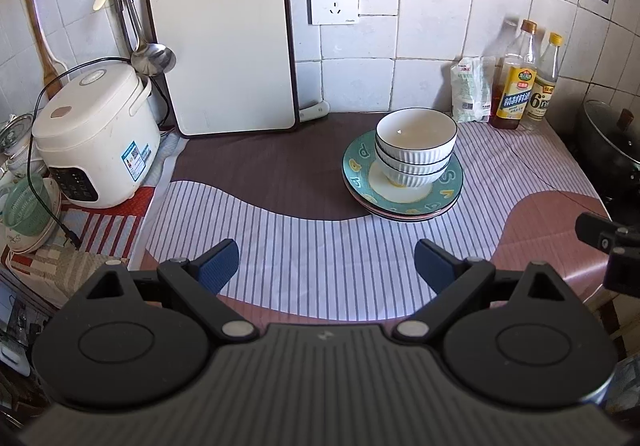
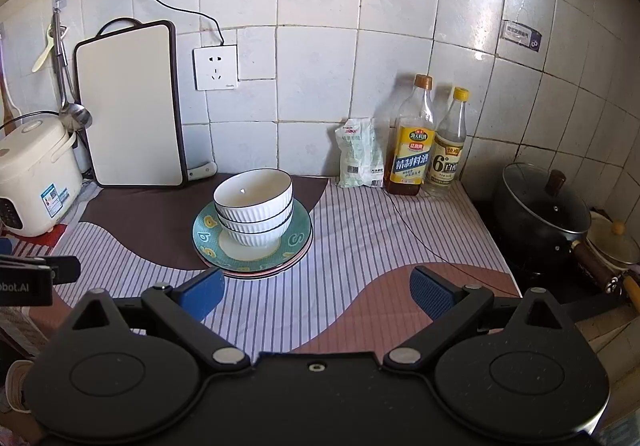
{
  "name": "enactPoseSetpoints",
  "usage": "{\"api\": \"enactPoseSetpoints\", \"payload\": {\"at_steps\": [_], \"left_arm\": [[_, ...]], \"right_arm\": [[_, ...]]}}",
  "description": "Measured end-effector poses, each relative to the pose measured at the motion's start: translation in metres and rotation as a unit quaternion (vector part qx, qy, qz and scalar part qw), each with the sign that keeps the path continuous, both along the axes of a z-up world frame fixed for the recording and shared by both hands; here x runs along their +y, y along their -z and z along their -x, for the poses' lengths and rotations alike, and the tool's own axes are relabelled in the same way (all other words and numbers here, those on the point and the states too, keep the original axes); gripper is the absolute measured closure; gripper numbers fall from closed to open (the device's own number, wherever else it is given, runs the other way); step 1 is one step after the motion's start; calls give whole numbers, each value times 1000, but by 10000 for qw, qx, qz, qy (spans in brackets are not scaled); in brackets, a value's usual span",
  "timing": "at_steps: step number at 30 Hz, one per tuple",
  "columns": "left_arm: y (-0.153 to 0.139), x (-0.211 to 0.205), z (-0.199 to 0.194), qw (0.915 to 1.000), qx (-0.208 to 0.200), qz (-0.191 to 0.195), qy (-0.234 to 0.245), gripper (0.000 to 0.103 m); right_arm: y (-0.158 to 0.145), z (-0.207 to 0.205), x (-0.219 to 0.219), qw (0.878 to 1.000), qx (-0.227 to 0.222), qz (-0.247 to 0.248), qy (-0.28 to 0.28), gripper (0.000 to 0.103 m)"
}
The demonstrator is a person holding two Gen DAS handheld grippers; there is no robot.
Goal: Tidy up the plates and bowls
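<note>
bowls nested on plates | ceramic: stiff, slick, breakable | pinch top rim | left gripper, right gripper both spread, empty

two wrist views, shared bowl stack

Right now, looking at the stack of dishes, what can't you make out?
- Plates: both views, count unclear; only thin rims show under the top one.
- Lower bowls: insides hidden by the top bowl.
- Bottle labels: small print too small to read.
</note>
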State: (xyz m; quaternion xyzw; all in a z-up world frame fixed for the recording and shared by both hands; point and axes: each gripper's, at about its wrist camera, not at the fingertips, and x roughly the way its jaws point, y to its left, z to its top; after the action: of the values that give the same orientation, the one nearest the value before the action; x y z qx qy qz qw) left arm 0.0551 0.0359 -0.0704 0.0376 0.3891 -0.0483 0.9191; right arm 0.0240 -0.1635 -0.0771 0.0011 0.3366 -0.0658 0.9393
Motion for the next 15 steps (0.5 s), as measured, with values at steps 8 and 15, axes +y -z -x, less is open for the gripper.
{"api": "enactPoseSetpoints", "payload": {"at_steps": [8,15], "left_arm": [[1,-2,1,10000,14,65,38,7],[2,-1,1,10000,-16,-26,-2,5]], "right_arm": [[4,-1,-5,9999,74,-56,101,2],[7,-2,-8,9997,143,-82,160,2]]}}
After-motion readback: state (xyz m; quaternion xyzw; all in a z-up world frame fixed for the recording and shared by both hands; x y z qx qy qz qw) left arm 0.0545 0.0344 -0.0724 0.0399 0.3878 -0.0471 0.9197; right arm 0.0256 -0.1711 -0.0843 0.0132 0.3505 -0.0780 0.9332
